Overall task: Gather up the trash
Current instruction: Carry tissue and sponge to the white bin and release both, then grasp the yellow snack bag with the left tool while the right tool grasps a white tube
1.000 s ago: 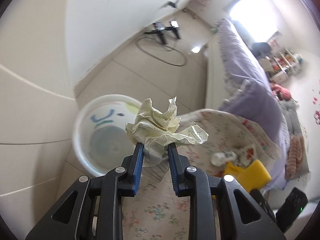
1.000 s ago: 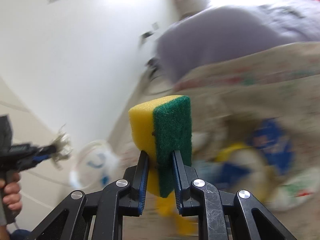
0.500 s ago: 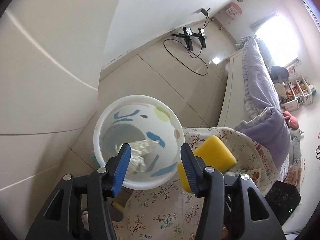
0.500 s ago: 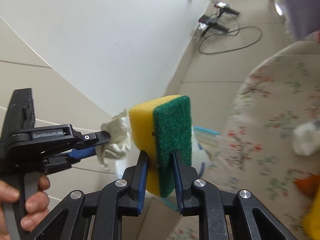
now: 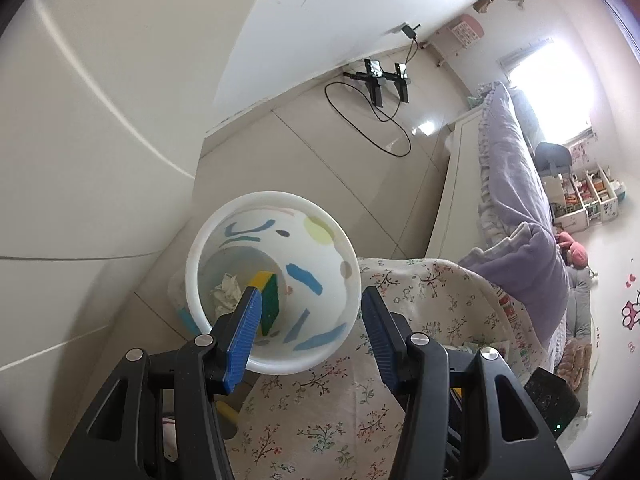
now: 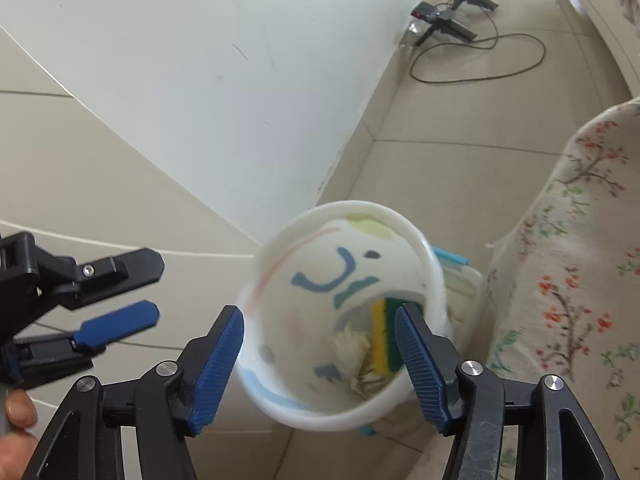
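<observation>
Down inside the white bin (image 5: 270,286), which stands on the tiled floor (image 5: 304,160) against the near edge of the flowered cloth (image 5: 404,312), lie two pieces of trash: a crumpled paper ball (image 5: 226,293) and a yellow-and-green sponge (image 5: 269,298) propped on edge just beside it, the two touching or nearly so.

Above the rim hang both tools. The left gripper (image 5: 310,334) has its jaws well apart with nothing between them. The right gripper (image 6: 320,356) has just been opening, and its jaws too stand wide with only the bin's mouth showing between them; the sponge sits below in the bin, clear of the pads. In the right wrist view the left gripper (image 6: 116,292) shows at the left edge, with a bit of the person's hand (image 6: 16,416) beneath it.

Both pieces look light and soft. The paper should crush under the pads and hold well by any fold (though a loose corner could tear away). The sponge is springy, so it is best pinched across its flat faces, the rough green side giving good friction; a squeeze near one end might let it pivot.

By my judgement this drop is done, and what comes next is more trash from the cloth, none of which I can make out clearly here.
</observation>
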The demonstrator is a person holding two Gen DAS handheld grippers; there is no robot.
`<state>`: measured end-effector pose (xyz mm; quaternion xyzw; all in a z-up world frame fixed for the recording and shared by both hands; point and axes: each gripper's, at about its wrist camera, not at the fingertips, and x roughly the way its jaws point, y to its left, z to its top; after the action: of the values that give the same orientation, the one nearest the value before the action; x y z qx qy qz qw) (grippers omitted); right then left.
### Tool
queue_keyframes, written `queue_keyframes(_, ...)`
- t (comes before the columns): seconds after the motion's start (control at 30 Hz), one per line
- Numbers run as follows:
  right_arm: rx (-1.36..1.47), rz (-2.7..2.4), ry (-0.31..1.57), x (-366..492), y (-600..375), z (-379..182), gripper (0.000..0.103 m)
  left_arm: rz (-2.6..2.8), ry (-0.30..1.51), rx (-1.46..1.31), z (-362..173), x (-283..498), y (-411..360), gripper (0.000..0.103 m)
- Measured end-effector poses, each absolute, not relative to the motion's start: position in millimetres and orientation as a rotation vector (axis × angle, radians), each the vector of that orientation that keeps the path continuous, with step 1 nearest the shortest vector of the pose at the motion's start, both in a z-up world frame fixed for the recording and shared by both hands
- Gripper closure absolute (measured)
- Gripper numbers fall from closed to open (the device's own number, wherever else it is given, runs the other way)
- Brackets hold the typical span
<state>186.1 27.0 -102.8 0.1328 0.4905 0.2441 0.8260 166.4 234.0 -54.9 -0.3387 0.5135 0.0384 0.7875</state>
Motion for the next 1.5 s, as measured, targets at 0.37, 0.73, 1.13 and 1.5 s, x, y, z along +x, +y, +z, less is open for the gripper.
queue_keyframes(0.37, 0.206, 0.415, 0.958, 137, -88, -28, 0.028, -0.104, 1.161, -0.498, -45, 180, 129, 0.048)
queue_keyframes(0.73, 0.215, 0.209, 0.891, 114, -243, 17, 0.023, -0.402, 1.226, -0.305, -54, 159, -4, 0.048)
queue_keyframes(1.13, 0.399, 0.067, 0.98, 110, -319, -30, 0.022, -0.51, 1.279, -0.111, -85, 139, -107, 0.046)
queue_keyframes(1.5, 0.297, -0.046, 1.027, 109, -345, -43, 0.022, -0.424, 1.319, -0.069, -103, 140, -96, 0.047)
